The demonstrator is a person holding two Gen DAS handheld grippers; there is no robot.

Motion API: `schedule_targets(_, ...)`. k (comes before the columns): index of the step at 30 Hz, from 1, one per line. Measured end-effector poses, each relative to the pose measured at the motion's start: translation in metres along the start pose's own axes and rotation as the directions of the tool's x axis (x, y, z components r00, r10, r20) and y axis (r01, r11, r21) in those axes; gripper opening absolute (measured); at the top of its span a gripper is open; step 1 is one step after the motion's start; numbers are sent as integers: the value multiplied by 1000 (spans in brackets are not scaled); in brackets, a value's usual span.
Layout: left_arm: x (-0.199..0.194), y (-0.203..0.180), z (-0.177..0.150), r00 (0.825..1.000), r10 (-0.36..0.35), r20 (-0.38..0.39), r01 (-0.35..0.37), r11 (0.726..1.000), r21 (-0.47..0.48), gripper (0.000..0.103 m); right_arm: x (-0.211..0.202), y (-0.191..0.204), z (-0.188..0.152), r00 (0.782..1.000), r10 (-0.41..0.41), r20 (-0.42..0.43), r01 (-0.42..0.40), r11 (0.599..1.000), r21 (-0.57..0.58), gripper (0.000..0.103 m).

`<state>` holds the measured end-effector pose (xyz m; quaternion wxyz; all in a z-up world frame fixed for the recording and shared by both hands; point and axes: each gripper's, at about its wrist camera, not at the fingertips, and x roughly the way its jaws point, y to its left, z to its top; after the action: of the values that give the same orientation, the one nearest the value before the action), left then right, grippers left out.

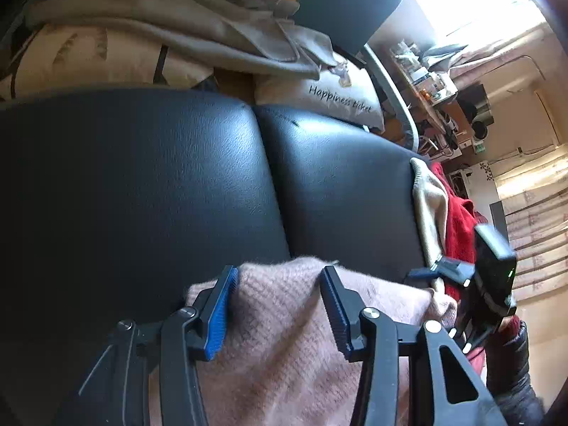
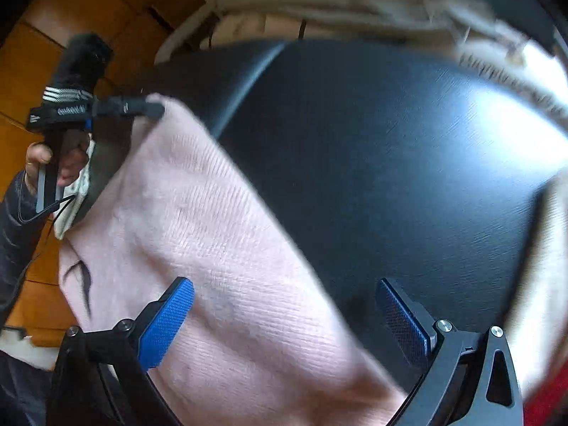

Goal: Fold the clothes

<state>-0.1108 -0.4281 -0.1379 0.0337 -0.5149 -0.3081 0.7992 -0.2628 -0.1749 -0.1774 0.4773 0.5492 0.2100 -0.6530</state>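
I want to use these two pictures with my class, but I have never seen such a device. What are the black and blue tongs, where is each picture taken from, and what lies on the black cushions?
No robot here: a person holds a two-finger gripper in each hand, each with a fisheye camera looking along its fingers. One picture looks along the left gripper, the other along the right gripper; each also shows the other gripper off to the side. Both stand open, with blue pads apart. A pink knitted sweater lies over the near edge of the black leather seat. Beside it, at the seat's end, lie a cream garment and a red garment. Behind sit beige clothes and a cushion printed "Happiness ticket".
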Motion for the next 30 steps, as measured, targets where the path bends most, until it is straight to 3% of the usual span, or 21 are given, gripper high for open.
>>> schedule_targets(2,-2,-15,-9,999,21,25,-23,996,84,31,12,8,-1,1000,-4,-29,4,1000,-8,88)
schedule_targets(3,-4,-23,-16,998,41,39,-45,991,123,25,17,12,-1,999,-6,-44,5,1000,-12,64)
schedule_targets(4,-6,-31,-23,998,46,52,-53,987,152,22,23,16,-2,998,-8,-59,7,1000,-16,51)
schedule_targets(5,-12,-37,-34,997,37,74,-49,983,177,21,26,22,-4,998,-13,-65,12,1000,-23,25)
schedule_targets(6,-19,-44,-48,994,24,104,-45,977,206,20,17,33,-11,999,-32,-38,31,999,-36,22)
schedule_targets(12,-56,-84,-165,975,-45,219,-36,935,352,19,-36,124,-78,984,-113,138,135,977,-165,22)
schedule_targets(15,-60,-84,-227,976,-2,216,-74,936,344,19,-35,184,-132,968,-186,166,227,933,-278,22)
schedule_targets(17,-56,-76,-262,979,45,197,-105,946,308,19,-25,209,-165,965,-197,171,241,925,-295,26)
schedule_targets(18,-54,-69,-279,981,65,182,-115,953,280,19,-20,222,-181,964,-202,173,247,920,-303,33)
schedule_targets(21,-57,-56,-318,973,88,215,-140,961,239,19,-12,246,-221,965,-180,188,230,929,-290,75)
schedule_targets(22,-60,-54,-324,971,104,217,-154,962,227,19,-12,249,-229,966,-181,185,228,932,-283,80)
schedule_targets(24,-62,-52,-332,965,120,235,-170,965,202,20,-15,254,-233,978,-149,145,183,948,-261,83)
schedule_targets(26,-63,-47,-335,962,104,252,-148,976,162,20,-34,246,-227,990,-20,140,44,984,-173,83)
schedule_targets(27,-63,-44,-336,962,92,259,-132,981,142,20,-46,239,-223,986,58,155,-40,993,-113,83)
schedule_targets(29,-63,-34,-334,961,56,272,-84,993,89,20,-67,218,-213,956,181,231,-189,982,14,88)
schedule_targets(30,-63,-31,-333,960,41,279,-63,996,68,20,-72,209,-206,945,182,273,-200,979,40,91)
